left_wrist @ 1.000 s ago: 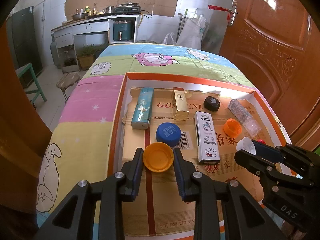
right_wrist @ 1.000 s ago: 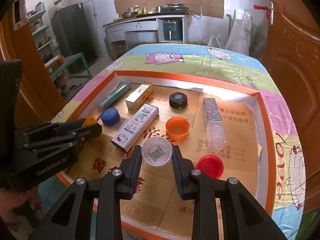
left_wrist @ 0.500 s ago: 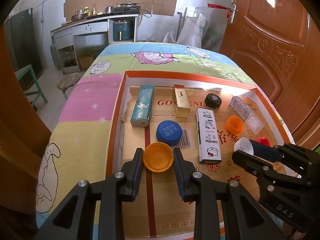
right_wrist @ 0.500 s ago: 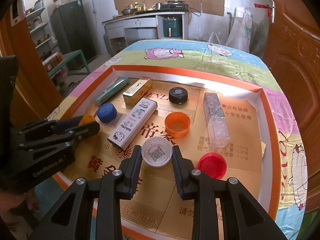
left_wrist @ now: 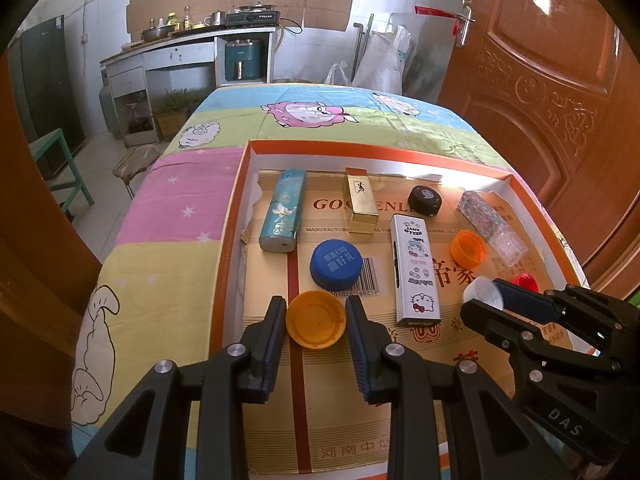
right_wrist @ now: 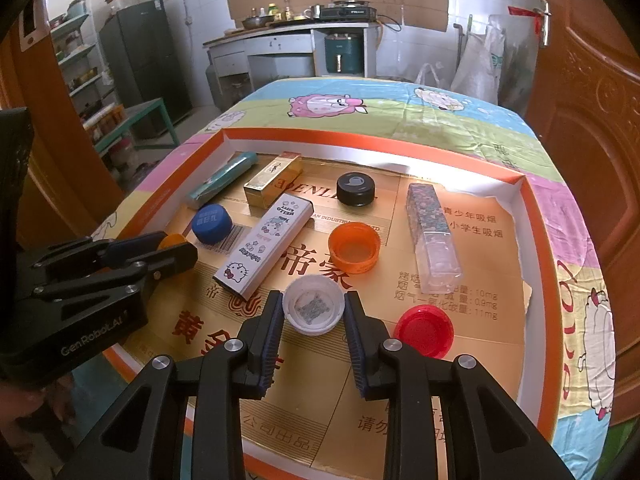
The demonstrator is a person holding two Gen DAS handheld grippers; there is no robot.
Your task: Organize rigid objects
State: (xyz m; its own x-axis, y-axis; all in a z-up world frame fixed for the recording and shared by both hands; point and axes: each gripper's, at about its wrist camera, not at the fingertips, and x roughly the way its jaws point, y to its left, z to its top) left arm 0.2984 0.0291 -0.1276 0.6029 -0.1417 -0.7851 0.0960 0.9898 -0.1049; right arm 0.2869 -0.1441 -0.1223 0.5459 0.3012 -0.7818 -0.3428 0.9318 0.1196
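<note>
A shallow orange-rimmed cardboard tray (left_wrist: 232,216) (right_wrist: 532,216) holds caps and small boxes. My left gripper (left_wrist: 316,322) is shut on a yellow-orange cap (left_wrist: 316,320), held open side up near the tray's front left. My right gripper (right_wrist: 313,309) is shut on a white cap (right_wrist: 313,308), which also shows in the left wrist view (left_wrist: 482,290). In the tray lie a blue cap (left_wrist: 336,262), an orange cap (right_wrist: 354,246), a red cap (right_wrist: 424,330), a black cap (right_wrist: 356,188), a white cartoon box (right_wrist: 264,242), a gold box (left_wrist: 360,200), a teal box (left_wrist: 284,210) and a speckled clear box (right_wrist: 432,236).
The tray sits on a table with a colourful cartoon cloth (left_wrist: 320,112). A wooden door (left_wrist: 560,60) stands close on the right. A counter with a stove (left_wrist: 192,44) and a green stool (left_wrist: 60,168) stand beyond the table.
Both grippers stay shut on their caps. The views have pulled back and up slightly, so the tray objects sit a little farther away.
</note>
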